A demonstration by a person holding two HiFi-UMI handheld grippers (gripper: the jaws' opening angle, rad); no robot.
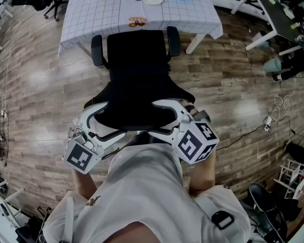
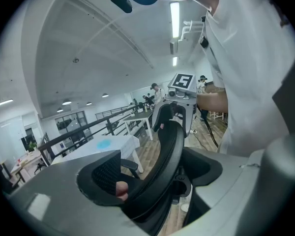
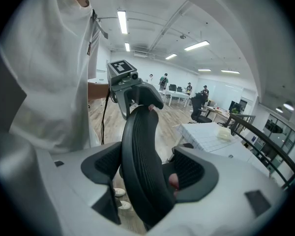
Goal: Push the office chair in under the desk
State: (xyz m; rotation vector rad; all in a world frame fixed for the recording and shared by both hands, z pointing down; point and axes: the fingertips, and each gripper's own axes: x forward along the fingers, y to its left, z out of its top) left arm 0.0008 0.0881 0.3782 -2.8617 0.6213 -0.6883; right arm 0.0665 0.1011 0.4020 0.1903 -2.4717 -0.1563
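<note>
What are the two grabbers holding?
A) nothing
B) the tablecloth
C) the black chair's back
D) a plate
C: the left gripper and the right gripper each have their fingers closed on either side of the chair back.

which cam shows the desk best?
Head view: it shows most of the desk top from above, with the chair in front of it. Both gripper views catch only a distant slice of its cloth past the chair back.
</note>
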